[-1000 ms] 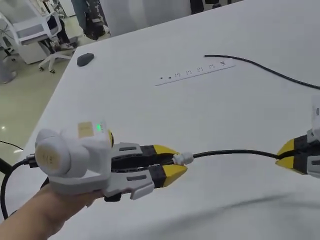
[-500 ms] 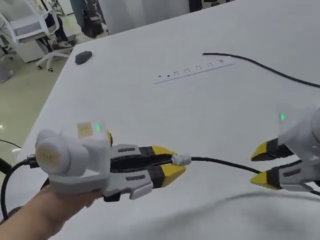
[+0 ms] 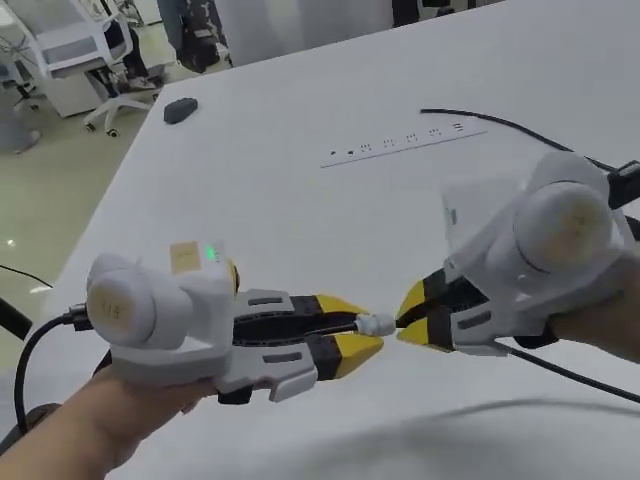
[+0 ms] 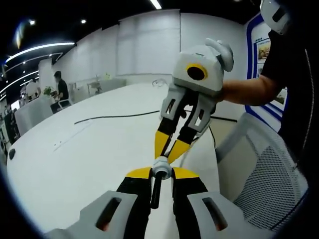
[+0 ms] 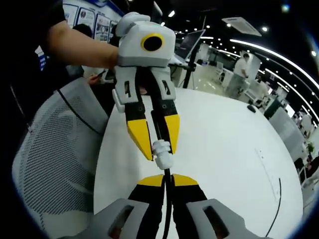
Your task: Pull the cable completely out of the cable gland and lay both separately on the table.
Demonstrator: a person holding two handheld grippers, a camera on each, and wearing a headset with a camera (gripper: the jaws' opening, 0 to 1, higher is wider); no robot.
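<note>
1. The cable gland (image 3: 376, 323) is being held above the table (image 3: 300, 220), not resting on it. The left gripper (image 3: 364, 327) is clenching it at the very tips of its jaws, so the white nose of the gland is projecting forward.

2. The cable (image 3: 560, 368) is passing through the gland. In the left gripper view, a black length is running back between that gripper's own jaws. On the nose side, the cable is entering the right gripper (image 3: 408, 318).

3. The right gripper is appearing clamped on the cable just beside the gland, with the loose remainder trailing away below the right hand.

4. The two grippers are facing each other nose to nose along the line of the cable. Judged from this, a pull will be acting straight along the bore rather than bending the cable at the gland mouth. The grip close to the gland is leaving only a short span between the tools.

5. The cable is not yet out, so extraction is the step in hand. The next move is calling for drawing the grippers apart along that line.

6. Caution: the gland is small and is being held only at the tips, so it may slip.

7. A power strip (image 3: 400, 145) and a mouse (image 3: 180, 110) are lying well apart from the work.
</note>
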